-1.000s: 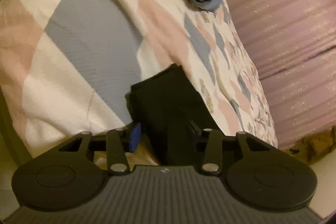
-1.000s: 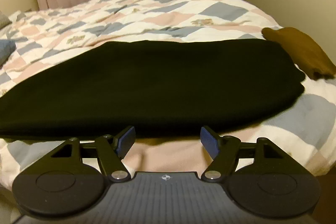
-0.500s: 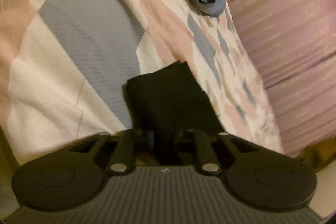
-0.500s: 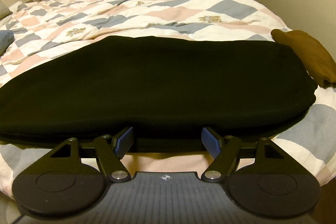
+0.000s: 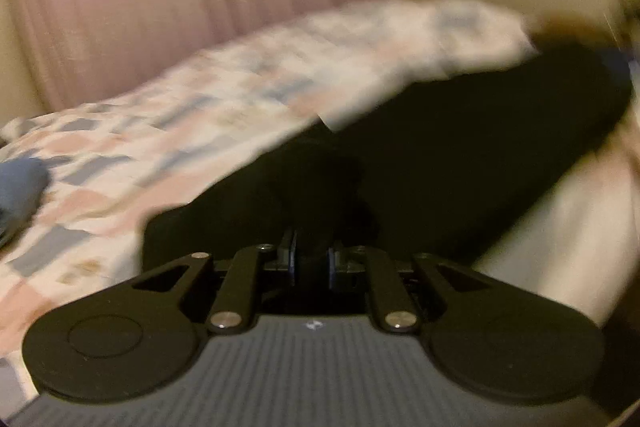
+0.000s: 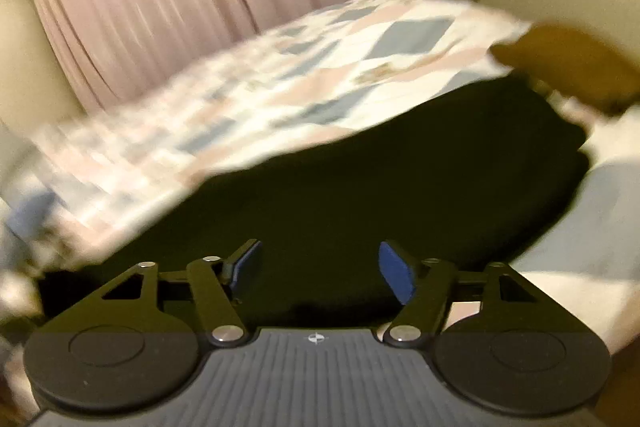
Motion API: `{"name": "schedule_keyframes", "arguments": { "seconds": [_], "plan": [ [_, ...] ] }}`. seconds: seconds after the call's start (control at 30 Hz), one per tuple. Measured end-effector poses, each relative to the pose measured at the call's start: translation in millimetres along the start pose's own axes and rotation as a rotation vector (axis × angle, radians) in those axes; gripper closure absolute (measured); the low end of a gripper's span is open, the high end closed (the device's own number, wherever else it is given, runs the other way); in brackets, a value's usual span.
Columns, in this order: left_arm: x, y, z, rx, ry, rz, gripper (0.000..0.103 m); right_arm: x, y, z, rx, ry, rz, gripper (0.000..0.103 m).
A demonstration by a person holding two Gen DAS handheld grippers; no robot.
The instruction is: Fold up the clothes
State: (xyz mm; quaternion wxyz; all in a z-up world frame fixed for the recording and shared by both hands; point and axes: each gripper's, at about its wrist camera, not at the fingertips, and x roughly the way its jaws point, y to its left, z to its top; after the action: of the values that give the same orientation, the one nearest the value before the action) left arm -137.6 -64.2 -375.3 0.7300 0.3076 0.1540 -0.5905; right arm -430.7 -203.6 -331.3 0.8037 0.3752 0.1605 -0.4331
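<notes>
Quilt (image 6: 400,39) under black garment (image 6: 360,195), long axis crosswise

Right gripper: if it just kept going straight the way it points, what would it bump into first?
Most likely the black garment. The right gripper is open, and the dark cloth fills the space between and ahead of its fingers. The picture is blurred, so the gap is hard to judge.
</notes>
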Motion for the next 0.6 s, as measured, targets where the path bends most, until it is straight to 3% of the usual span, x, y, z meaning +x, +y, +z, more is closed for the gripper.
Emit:
{"name": "schedule_keyframes", "arguments": {
  "seconds": [0.07,0.17,0.3,0.4,0.6],
  "plan": [
    [3,-11,-11,0.036,0.01,0.023,0.092,8,-4,6,0.108,0.039,0.136,0.04],
    [-3,-8,-13,0.021,-0.01,0.024,0.092,47,2,6,0.269,0.191,0.349,0.049],
    [-3,-8,-14,0.058,-0.043,0.049,0.09,115,39,-8,0.38,0.431,0.499,0.049],
    [-6,-7,-17,0.035,-0.066,0.056,0.09,160,72,-18,0.397,0.581,0.492,0.049],
    [-15,9,-17,-0.089,-0.116,0.056,0.089,195,104,-27,0.383,0.704,0.394,0.049]
  ]
}}
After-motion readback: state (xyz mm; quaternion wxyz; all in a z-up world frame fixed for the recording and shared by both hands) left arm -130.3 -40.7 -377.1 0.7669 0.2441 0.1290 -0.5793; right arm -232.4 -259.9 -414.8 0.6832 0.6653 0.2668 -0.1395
